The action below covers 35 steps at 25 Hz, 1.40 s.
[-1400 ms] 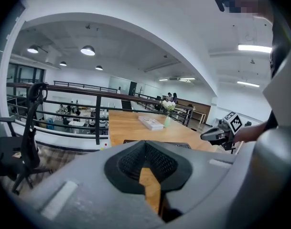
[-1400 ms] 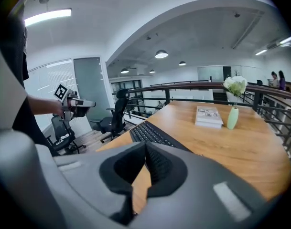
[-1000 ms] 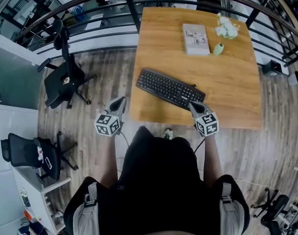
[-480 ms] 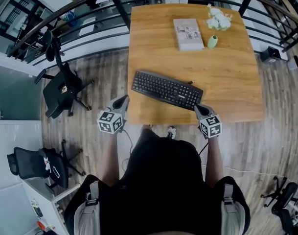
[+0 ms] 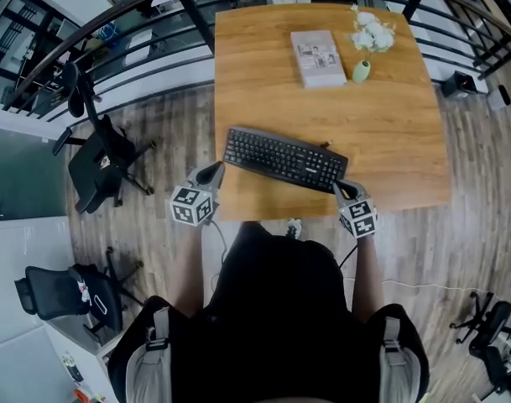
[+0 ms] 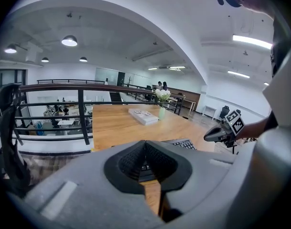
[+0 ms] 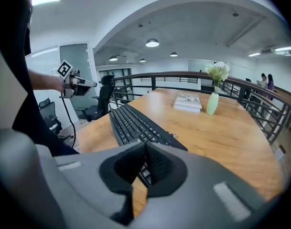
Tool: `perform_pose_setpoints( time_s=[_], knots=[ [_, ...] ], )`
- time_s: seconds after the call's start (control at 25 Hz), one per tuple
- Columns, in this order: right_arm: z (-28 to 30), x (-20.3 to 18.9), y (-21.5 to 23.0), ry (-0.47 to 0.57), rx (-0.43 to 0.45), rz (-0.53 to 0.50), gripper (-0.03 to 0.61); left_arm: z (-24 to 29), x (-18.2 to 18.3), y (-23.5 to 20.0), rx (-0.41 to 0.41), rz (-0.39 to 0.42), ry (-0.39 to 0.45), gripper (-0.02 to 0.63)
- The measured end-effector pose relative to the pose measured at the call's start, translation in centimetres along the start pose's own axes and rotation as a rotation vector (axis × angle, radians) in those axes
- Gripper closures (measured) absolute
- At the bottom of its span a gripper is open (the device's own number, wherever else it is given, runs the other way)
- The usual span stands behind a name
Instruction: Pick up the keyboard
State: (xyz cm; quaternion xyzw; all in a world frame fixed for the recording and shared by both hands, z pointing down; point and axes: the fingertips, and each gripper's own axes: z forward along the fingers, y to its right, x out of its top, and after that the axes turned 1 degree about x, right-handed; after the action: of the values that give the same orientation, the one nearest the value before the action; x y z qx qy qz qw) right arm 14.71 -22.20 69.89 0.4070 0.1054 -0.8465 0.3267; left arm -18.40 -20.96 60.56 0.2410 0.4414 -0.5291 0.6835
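Observation:
A black keyboard [image 5: 284,158] lies at a slant near the front edge of the wooden table [image 5: 389,133]. My left gripper [image 5: 211,173] hangs just off the table's front left corner, close to the keyboard's left end, shut and empty. My right gripper [image 5: 341,190] is at the table's front edge just below the keyboard's right end, also shut with nothing in it. In the right gripper view the keyboard [image 7: 133,125] runs away from my closed jaws, with the left gripper [image 7: 90,83] beyond it. The left gripper view shows a strip of the keyboard [image 6: 183,143] behind my jaws.
A book [image 5: 315,57] and a small green vase [image 5: 362,70] with white flowers [image 5: 368,34] stand at the table's far side. A black railing [image 5: 154,36] runs behind the table. Office chairs [image 5: 100,162] stand on the wood floor at left.
Both grippers have sunk a little and drawn in toward the table's front edge. The left one has come closer to the keyboard's left end. The keyboard has not moved.

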Motion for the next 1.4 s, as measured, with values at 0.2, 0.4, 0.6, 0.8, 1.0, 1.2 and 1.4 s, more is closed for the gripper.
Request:
perform_pose_setpoints(
  time_s=[0.2, 0.4, 0.6, 0.8, 1.0, 1.2, 1.4],
  knots=[
    [1.1, 0.4, 0.0, -0.018, -0.024, 0.033, 0.575, 1.6, 0.2, -1.7, -0.028, 0.025, -0.030, 0.600],
    [2.0, 0.4, 0.8, -0.042, -0.079, 0.054, 0.575, 3.6, -0.2, -3.1, -0.073, 0.043, -0.073, 0.600],
    [2.6, 0.0, 2.3, -0.066, -0.152, 0.099, 0.575, 6.2, -1.7, -4.6, -0.108, 0.055, -0.138, 0.600],
    [3.9, -1.0, 3.8, -0.104, -0.190, 0.147, 0.574, 9.0, -2.1, -6.3, -0.120, 0.062, -0.168, 0.598],
    [4.6, -3.0, 5.5, -0.139, -0.208, 0.237, 0.495, 11.6, -3.5, -8.3, -0.120, 0.074, -0.238, 0.568],
    [6.0, -4.5, 5.9, -0.159, -0.200, 0.378, 0.385, 13.5, -6.4, -10.4, -0.102, 0.017, -0.322, 0.436],
    [7.0, -5.7, 6.1, -0.167, -0.195, 0.460, 0.359, 14.4, -8.9, -11.4, -0.102, -0.067, -0.366, 0.403]
  ],
)
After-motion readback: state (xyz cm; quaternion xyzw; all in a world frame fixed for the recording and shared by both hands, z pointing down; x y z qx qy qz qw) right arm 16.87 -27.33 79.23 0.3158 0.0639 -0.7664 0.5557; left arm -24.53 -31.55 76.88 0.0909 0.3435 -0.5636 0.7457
